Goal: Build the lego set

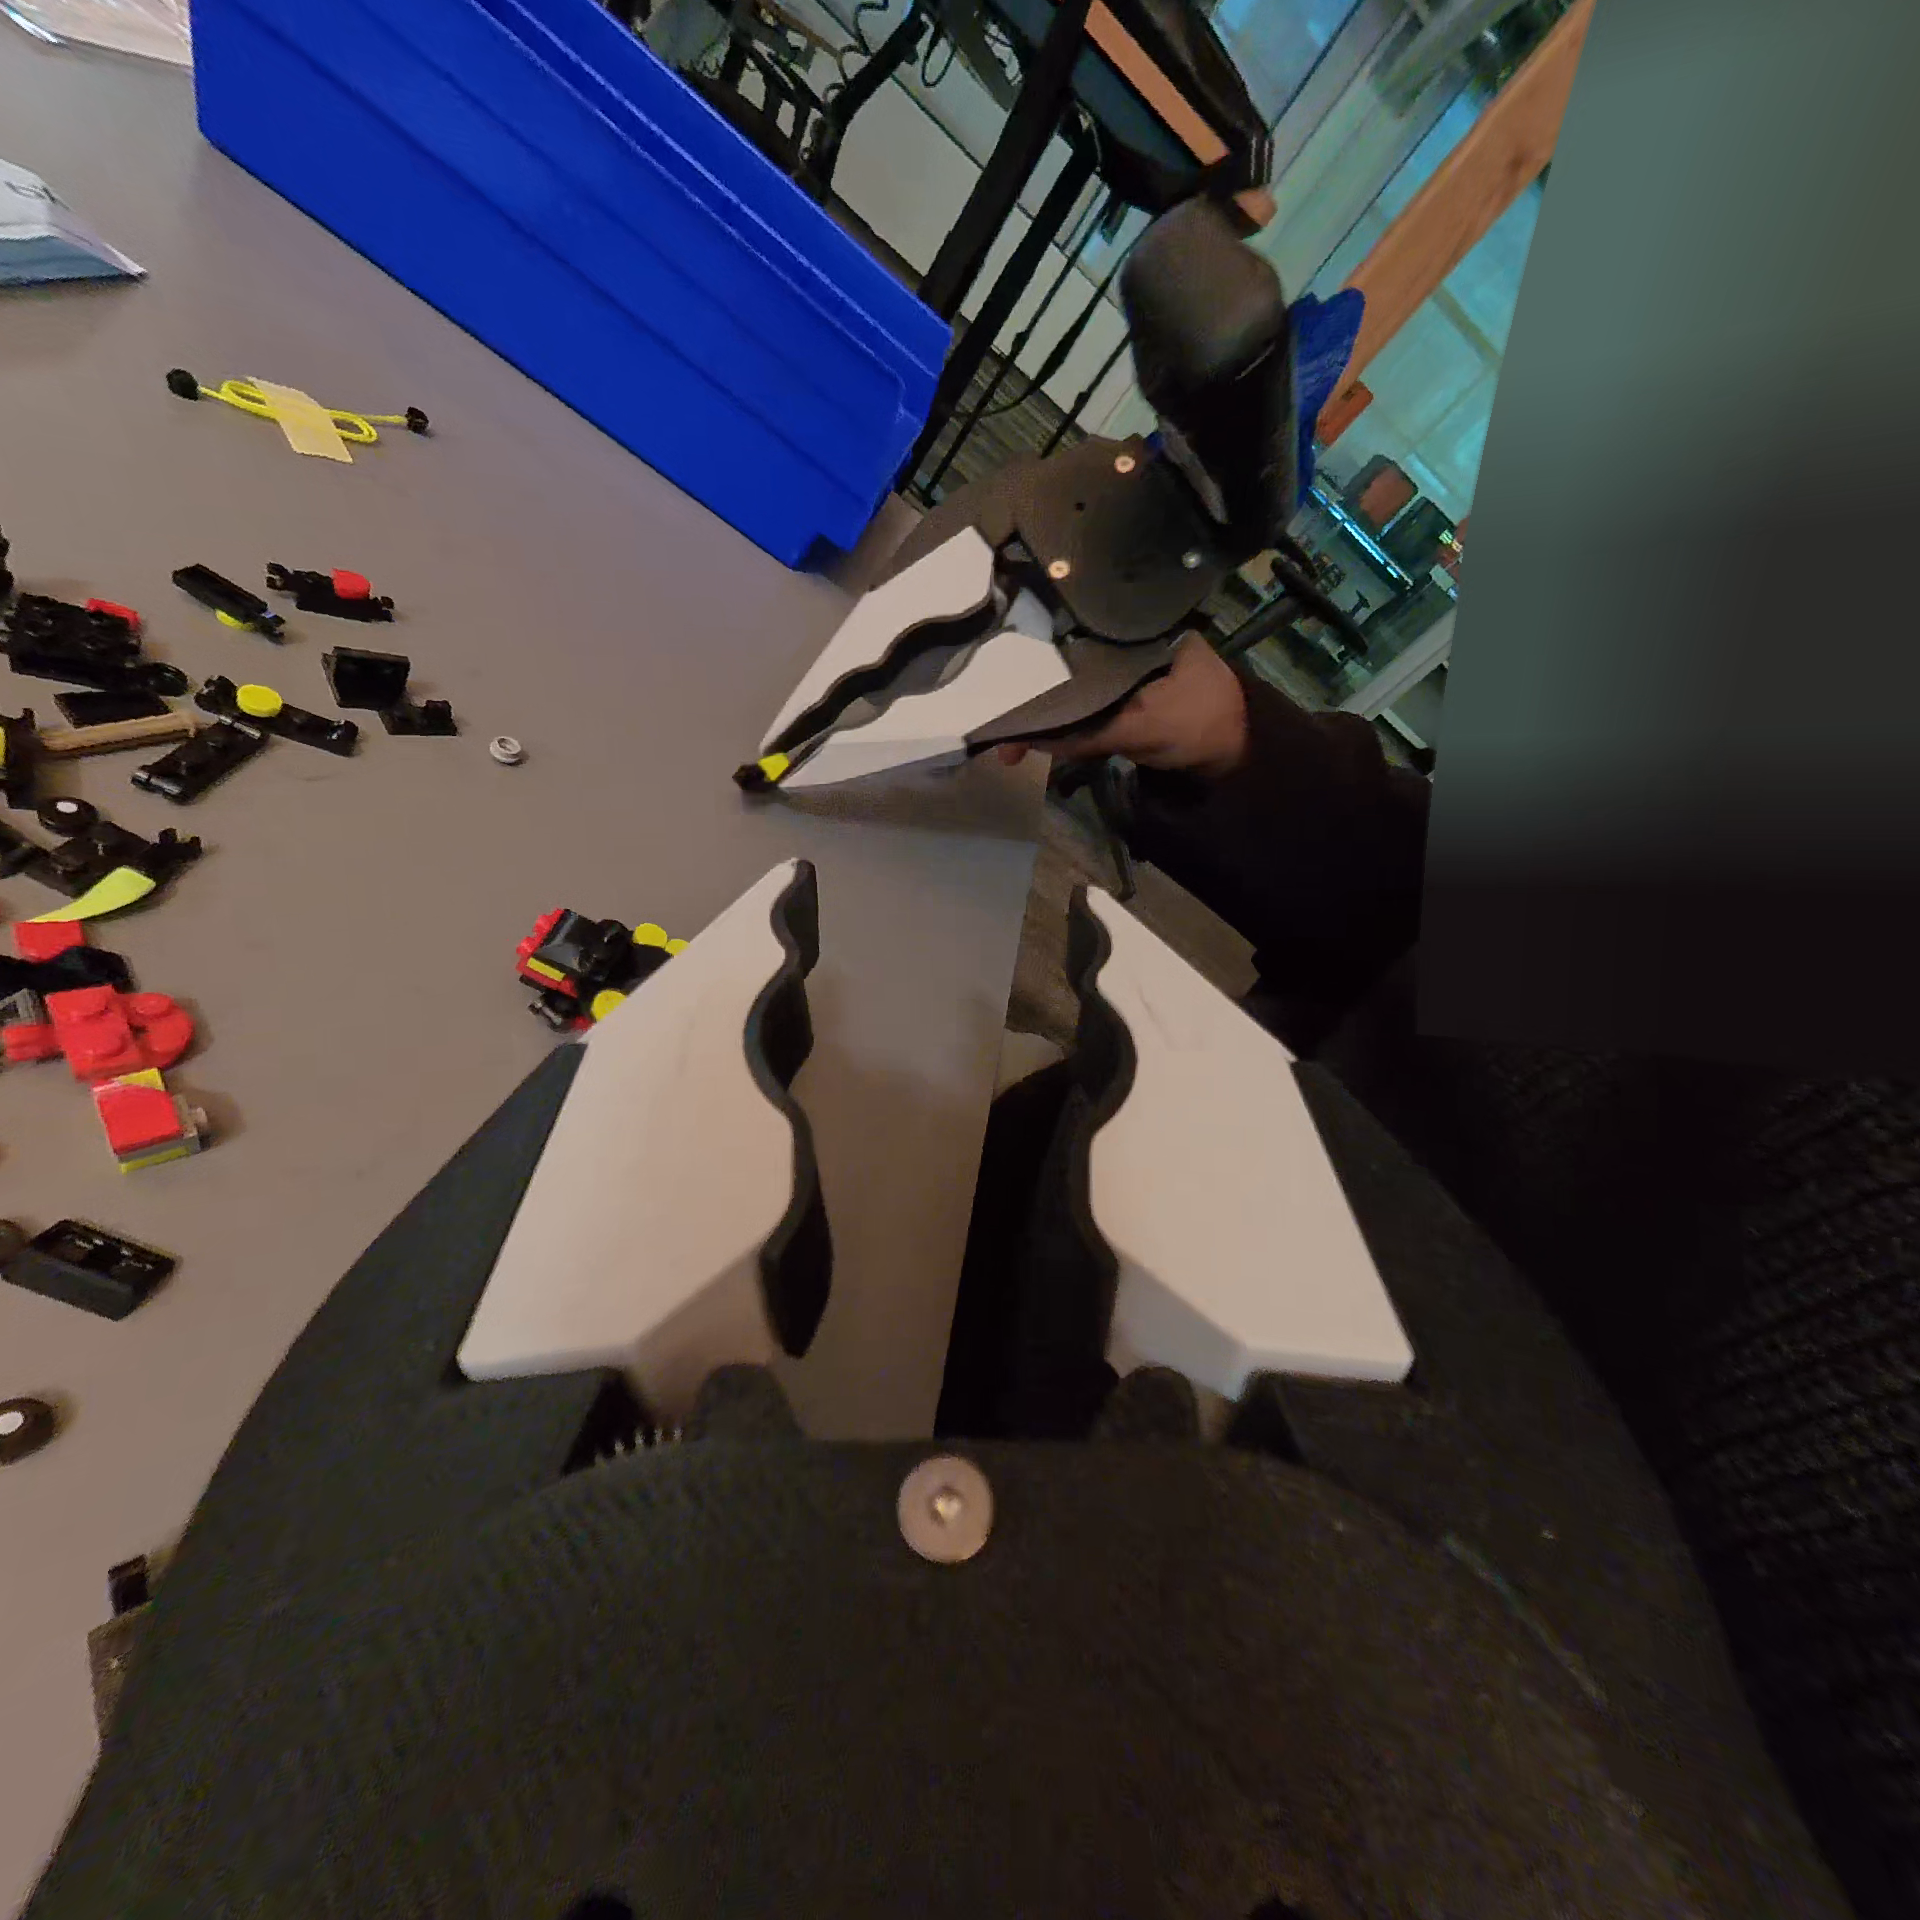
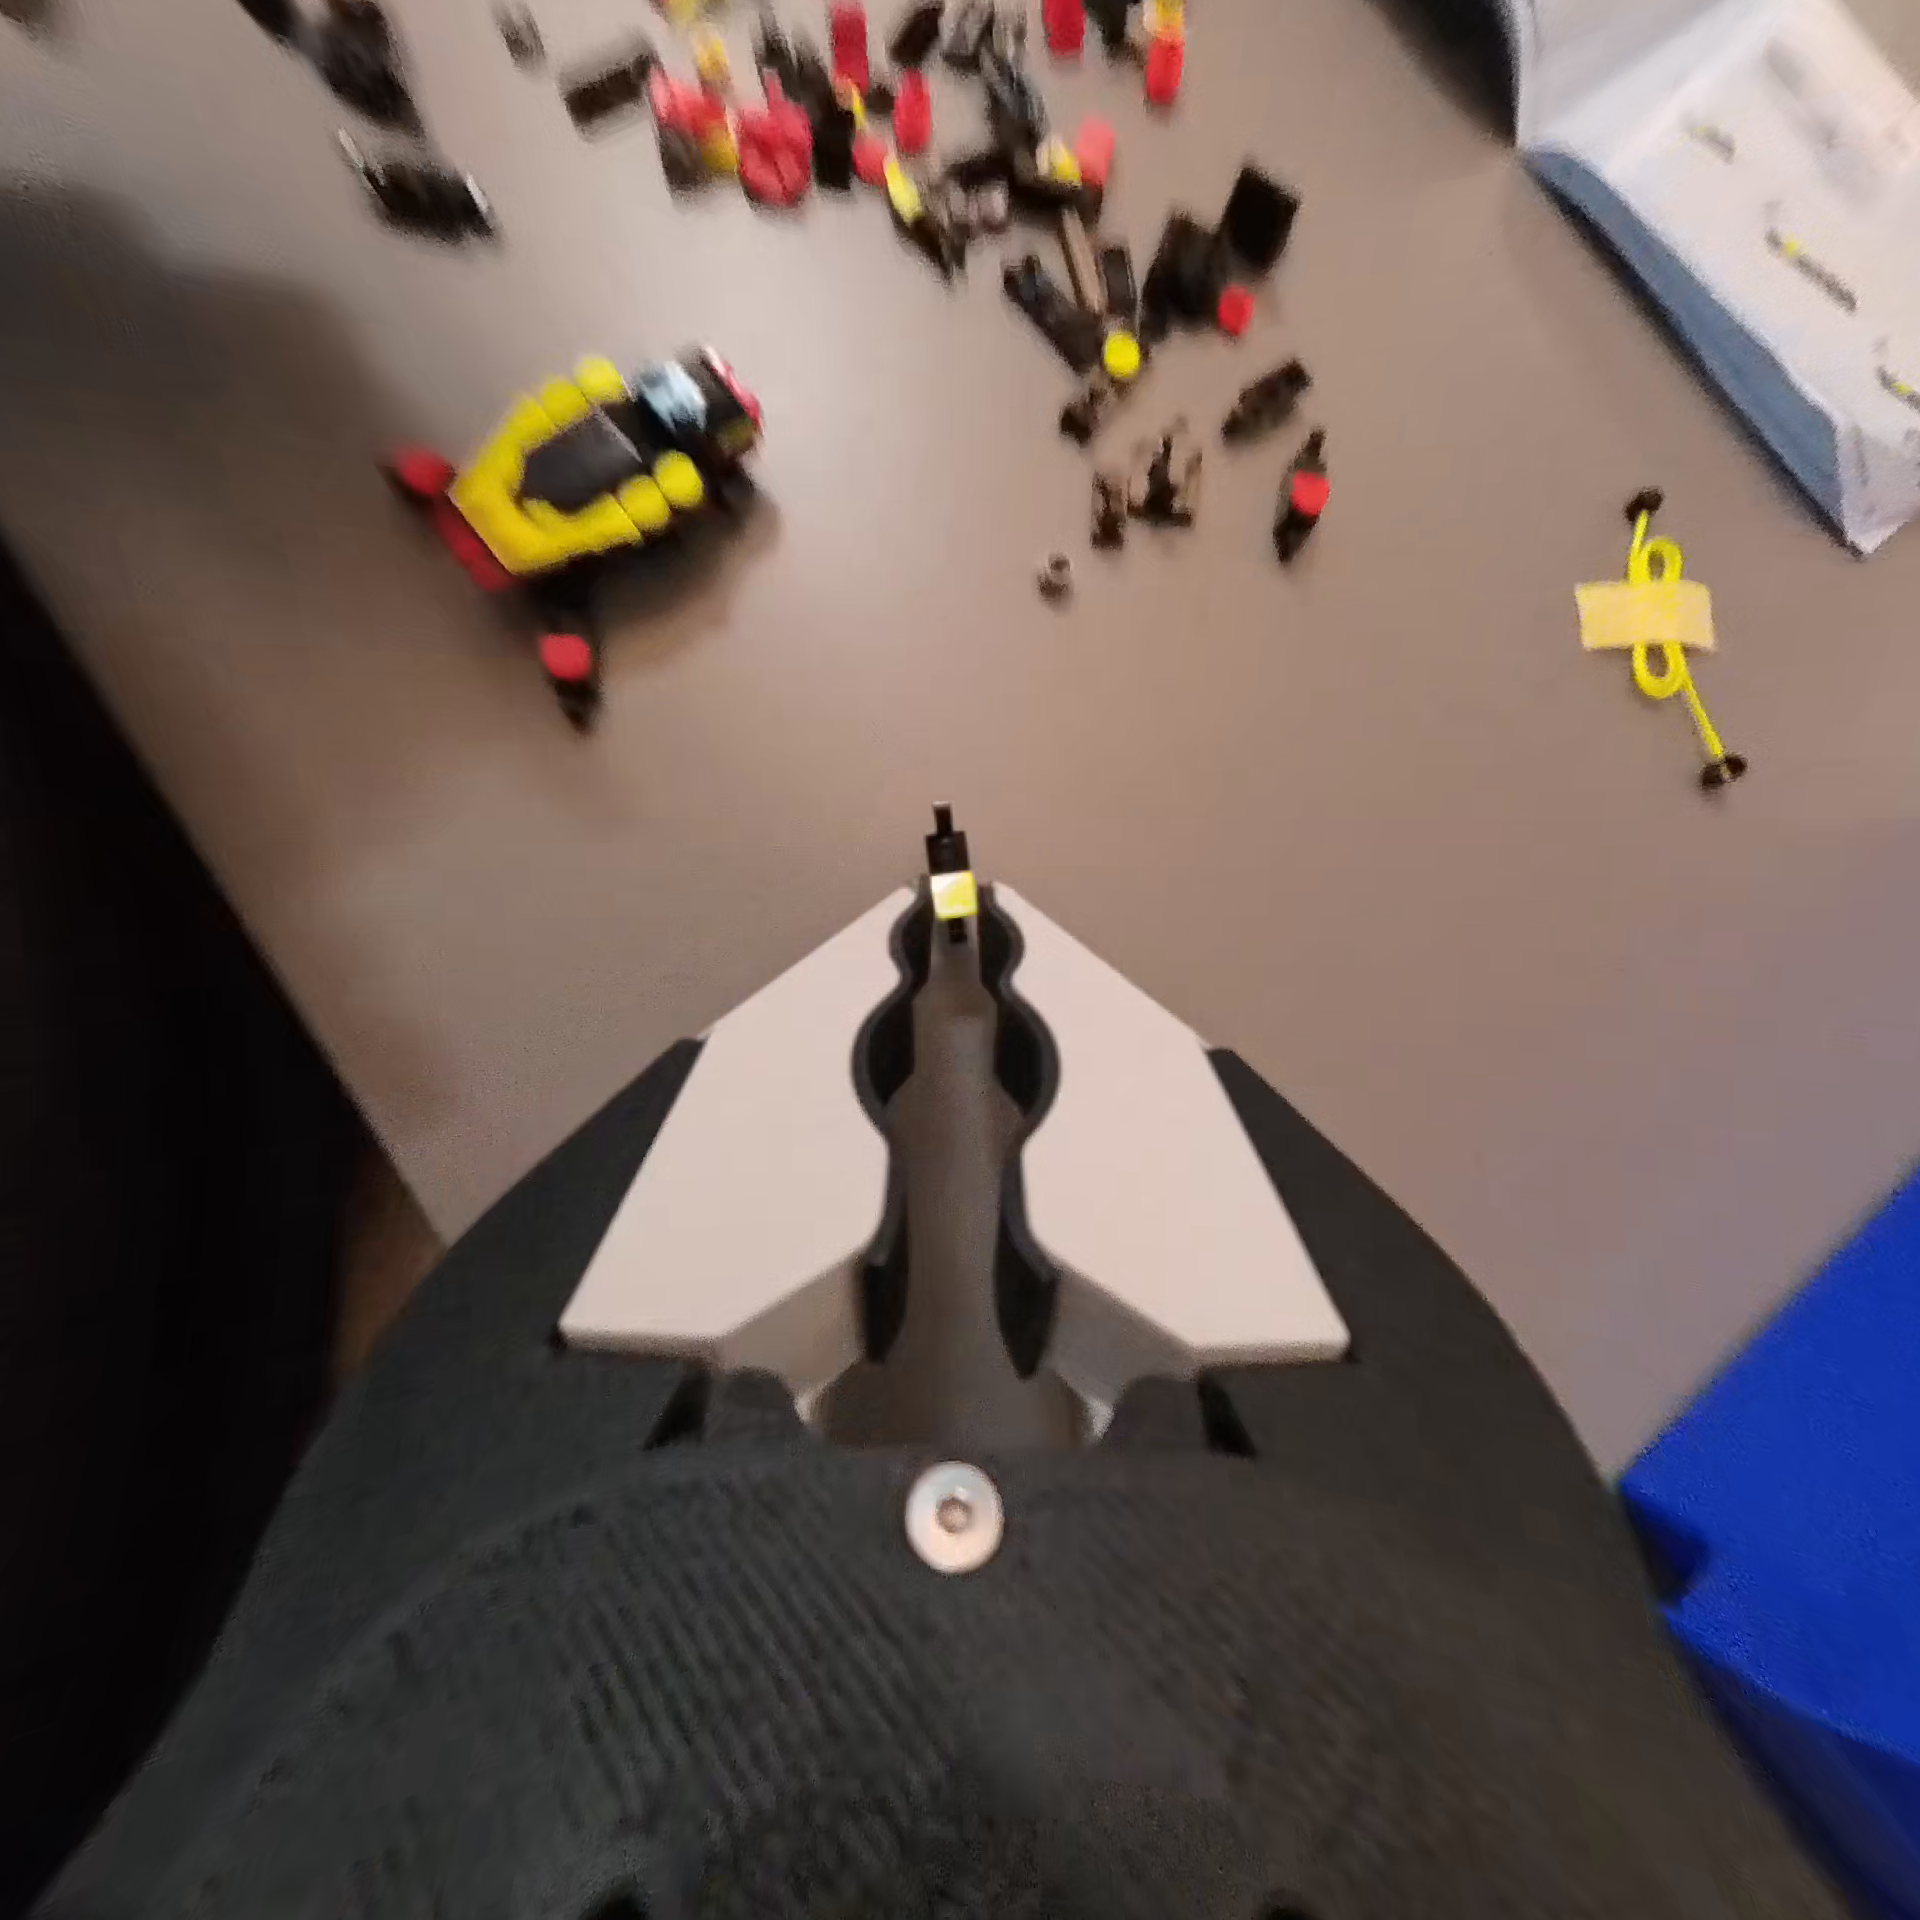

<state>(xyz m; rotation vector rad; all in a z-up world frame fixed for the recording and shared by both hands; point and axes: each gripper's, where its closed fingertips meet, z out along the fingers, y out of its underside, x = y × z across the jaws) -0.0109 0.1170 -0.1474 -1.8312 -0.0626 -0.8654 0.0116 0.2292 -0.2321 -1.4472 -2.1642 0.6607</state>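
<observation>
Right gripper fingers pinching small yellow-black piece at tips, left gripper fingers spread, bare

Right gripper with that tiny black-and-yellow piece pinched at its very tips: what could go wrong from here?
1. The right gripper holds the small black-and-yellow piece only at the fingertips, most of it sticking out, so it could twist or pop free.
2. The piece is low over the grey table; pressing down could lever it out.
3. The left gripper, open with nothing between its fingers, hangs at the table's edge beside the small brick model and might knock it.
</observation>
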